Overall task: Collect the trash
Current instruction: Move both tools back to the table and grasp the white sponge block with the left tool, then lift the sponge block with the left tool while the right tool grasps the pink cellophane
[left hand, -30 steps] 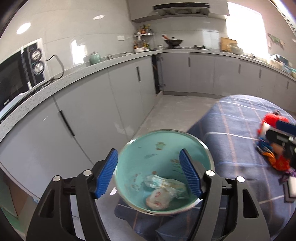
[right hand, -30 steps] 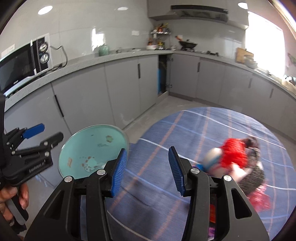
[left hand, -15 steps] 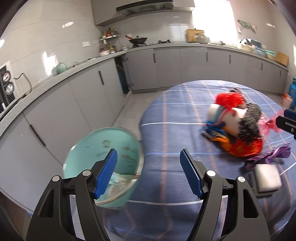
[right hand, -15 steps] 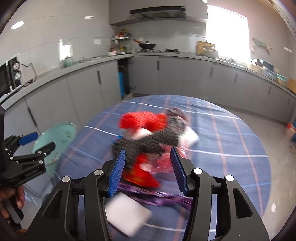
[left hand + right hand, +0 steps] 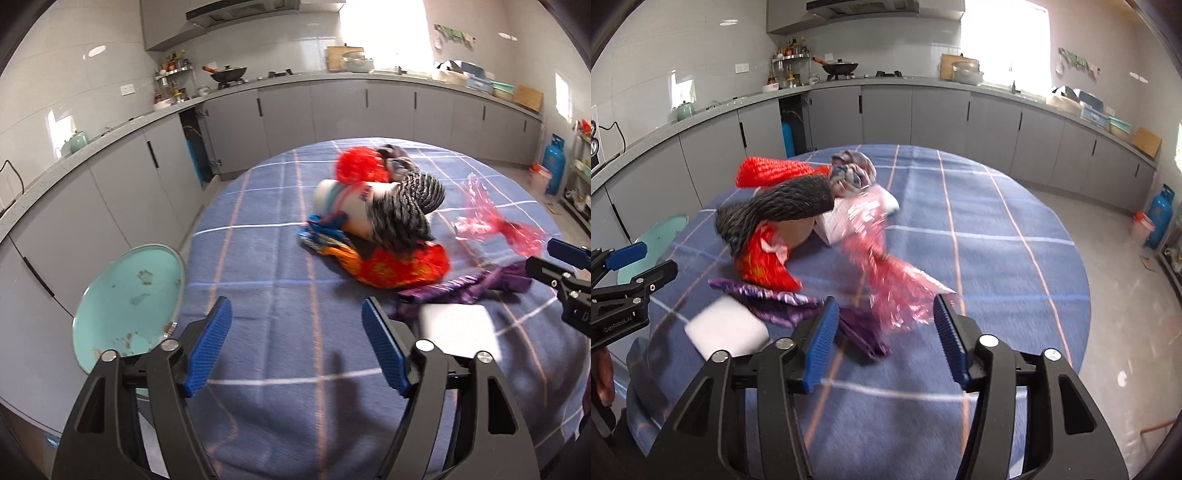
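Both sets of fingers are opening, nothing between them. Pink cellophane wrapper [image 5: 886, 280] just ahead of right gripper [image 5: 882, 343]: judged light, crinkly, slippery; best pinched at a bunched fold.

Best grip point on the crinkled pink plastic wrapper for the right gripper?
Probably the crumpled near end of the crinkled pink plastic wrapper, from above and the near side: it bunches up off the blue checked tablecloth, just ahead of the right gripper, whose jaws are opening, nothing between them.
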Action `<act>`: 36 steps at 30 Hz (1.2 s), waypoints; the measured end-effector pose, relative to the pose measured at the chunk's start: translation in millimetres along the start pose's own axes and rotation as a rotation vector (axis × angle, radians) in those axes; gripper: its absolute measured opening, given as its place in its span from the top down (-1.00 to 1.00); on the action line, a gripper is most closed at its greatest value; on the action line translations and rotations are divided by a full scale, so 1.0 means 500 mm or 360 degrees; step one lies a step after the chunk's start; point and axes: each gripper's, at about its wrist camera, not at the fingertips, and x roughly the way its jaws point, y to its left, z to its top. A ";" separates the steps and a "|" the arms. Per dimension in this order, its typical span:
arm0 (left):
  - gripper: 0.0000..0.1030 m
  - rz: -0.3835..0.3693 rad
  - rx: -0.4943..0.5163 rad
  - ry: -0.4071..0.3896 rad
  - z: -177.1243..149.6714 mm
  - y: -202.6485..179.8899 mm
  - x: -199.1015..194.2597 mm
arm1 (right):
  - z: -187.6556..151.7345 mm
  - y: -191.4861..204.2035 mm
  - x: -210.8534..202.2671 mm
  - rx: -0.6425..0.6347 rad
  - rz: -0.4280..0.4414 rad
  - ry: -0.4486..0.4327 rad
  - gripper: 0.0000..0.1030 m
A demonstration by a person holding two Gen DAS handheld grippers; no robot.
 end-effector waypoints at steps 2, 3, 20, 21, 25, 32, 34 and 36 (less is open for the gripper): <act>-0.55 -0.0025 0.0005 -0.0018 0.002 -0.016 -0.013 | -0.011 -0.008 -0.008 0.0009 -0.0002 0.0001 -0.11; -0.56 -0.0040 0.0013 -0.0035 0.003 -0.026 -0.021 | -0.015 -0.011 -0.011 0.0014 -0.0002 0.0002 -0.11; -0.79 -0.0122 0.0129 -0.0002 -0.009 -0.143 -0.009 | -0.061 -0.095 -0.028 0.0213 -0.0069 -0.0015 -0.19; -0.79 -0.0122 0.0135 0.0004 -0.011 -0.147 -0.008 | -0.062 -0.098 -0.028 0.0222 -0.0069 -0.0014 -0.19; -0.79 -0.0136 0.0148 0.0043 -0.022 -0.157 0.004 | -0.061 -0.106 -0.025 0.0248 -0.0068 -0.0021 -0.19; -0.06 -0.0333 0.0108 0.0156 -0.037 -0.155 0.025 | -0.030 -0.113 -0.023 0.0290 -0.0038 -0.0074 -0.19; -0.05 -0.0337 0.0144 0.0137 -0.038 -0.163 0.017 | -0.013 -0.111 -0.022 0.0295 -0.0025 -0.0096 -0.18; -0.03 -0.0360 0.0126 0.0141 -0.038 -0.156 0.012 | 0.004 -0.107 -0.020 0.0292 -0.0013 -0.0126 -0.18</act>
